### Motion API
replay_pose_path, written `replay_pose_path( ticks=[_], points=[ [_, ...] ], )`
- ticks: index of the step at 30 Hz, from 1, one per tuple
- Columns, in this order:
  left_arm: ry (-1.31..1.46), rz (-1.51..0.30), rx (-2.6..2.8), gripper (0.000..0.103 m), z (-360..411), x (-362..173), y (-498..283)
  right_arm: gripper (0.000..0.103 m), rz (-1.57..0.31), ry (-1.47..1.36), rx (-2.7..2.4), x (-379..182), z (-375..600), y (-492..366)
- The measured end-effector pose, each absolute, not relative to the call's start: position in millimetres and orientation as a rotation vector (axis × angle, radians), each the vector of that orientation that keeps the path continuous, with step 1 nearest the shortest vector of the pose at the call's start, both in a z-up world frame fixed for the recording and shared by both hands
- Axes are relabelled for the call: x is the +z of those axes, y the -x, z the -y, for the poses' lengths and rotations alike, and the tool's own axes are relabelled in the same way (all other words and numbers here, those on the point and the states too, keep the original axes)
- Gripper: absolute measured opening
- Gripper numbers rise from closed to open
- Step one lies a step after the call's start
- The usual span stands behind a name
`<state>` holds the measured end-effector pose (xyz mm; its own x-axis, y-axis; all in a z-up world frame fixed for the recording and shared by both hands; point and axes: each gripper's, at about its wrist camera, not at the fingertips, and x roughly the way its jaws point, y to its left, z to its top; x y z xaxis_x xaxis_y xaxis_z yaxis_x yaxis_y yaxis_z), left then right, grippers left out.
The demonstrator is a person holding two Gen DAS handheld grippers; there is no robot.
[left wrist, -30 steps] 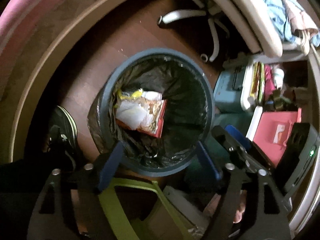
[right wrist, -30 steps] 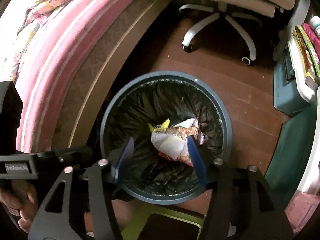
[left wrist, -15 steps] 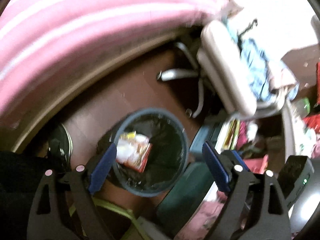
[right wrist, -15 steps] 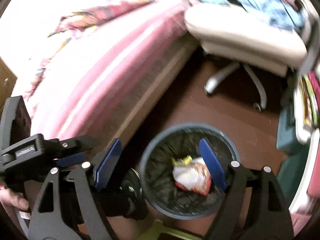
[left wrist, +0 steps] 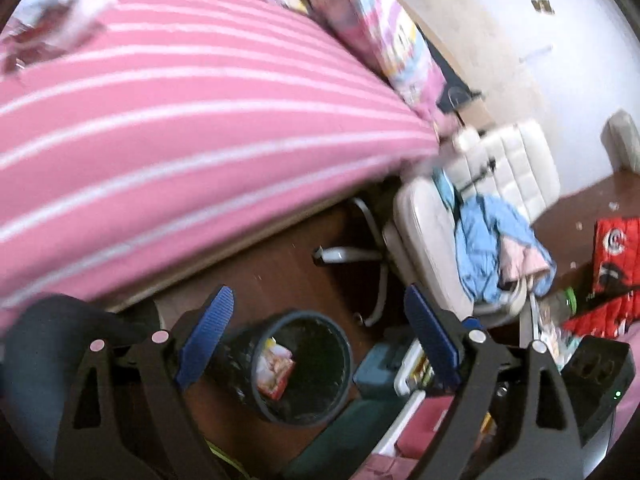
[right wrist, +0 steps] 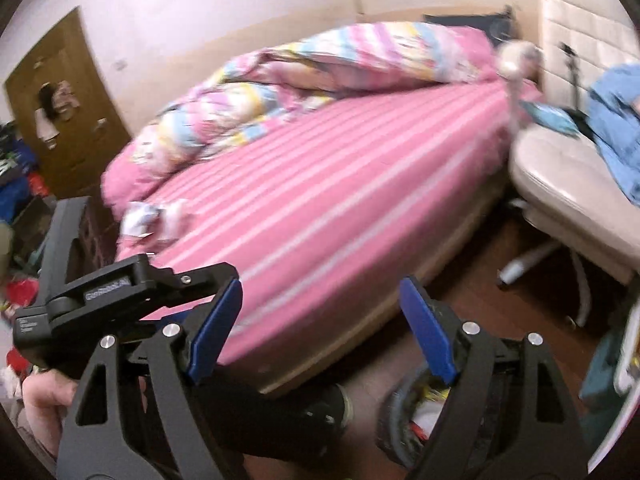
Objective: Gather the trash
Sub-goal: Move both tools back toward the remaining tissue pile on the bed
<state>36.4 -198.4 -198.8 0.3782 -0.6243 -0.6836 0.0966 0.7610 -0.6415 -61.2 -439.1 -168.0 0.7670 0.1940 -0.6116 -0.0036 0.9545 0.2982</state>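
Trash remaining: crumpled wrappers [right wrist: 154,216] lie on my pink striped bed [right wrist: 340,200], left of centre in the right wrist frame. One red-and-white wrapper [left wrist: 274,372] sits inside the bin [left wrist: 298,420], lower centre of the left wrist frame. My left gripper [left wrist: 316,344] and right gripper [right wrist: 320,332] both stand wide, holding nothing.

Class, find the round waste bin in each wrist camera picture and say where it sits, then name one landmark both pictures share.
Left wrist view: the waste bin stands on the floor at lower centre, seen whole between the open fingers, a wrapper inside.
Right wrist view: the waste bin is at the bottom, right of centre, partly hidden behind the right finger.
Shared landmark: the pink striped bed, beside the bin in both.
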Motion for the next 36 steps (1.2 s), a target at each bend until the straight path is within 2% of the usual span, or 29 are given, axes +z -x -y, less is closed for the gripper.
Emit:
replay_pose_path(
  ticks=[5,14,25,32,36],
  points=[
    [0.600,-1.009,-0.401,0.085,134,-175,-40,0.080,-0.671,-0.230,0.205,-146,384,38],
    [0.657,-0.919,-0.227,0.085,16,-164,-65,0.079,-0.684,-0.139,0.355,-131,275,-21],
    [0.603,-0.859,-0.079,0.085,-72,-165,-117,0.077,-0.725,-0.102,0.475,-150,174,-108],
    [0.656,-0.873,-0.017,0.085,-114,-186,-164,0.072,-0.772,-0.115,0.488,-175,144,-165],
    [0.660,-0.872,0.013,0.085,-130,-195,-187,0.066,-0.808,-0.132,0.504,-191,131,-195]
  ],
)
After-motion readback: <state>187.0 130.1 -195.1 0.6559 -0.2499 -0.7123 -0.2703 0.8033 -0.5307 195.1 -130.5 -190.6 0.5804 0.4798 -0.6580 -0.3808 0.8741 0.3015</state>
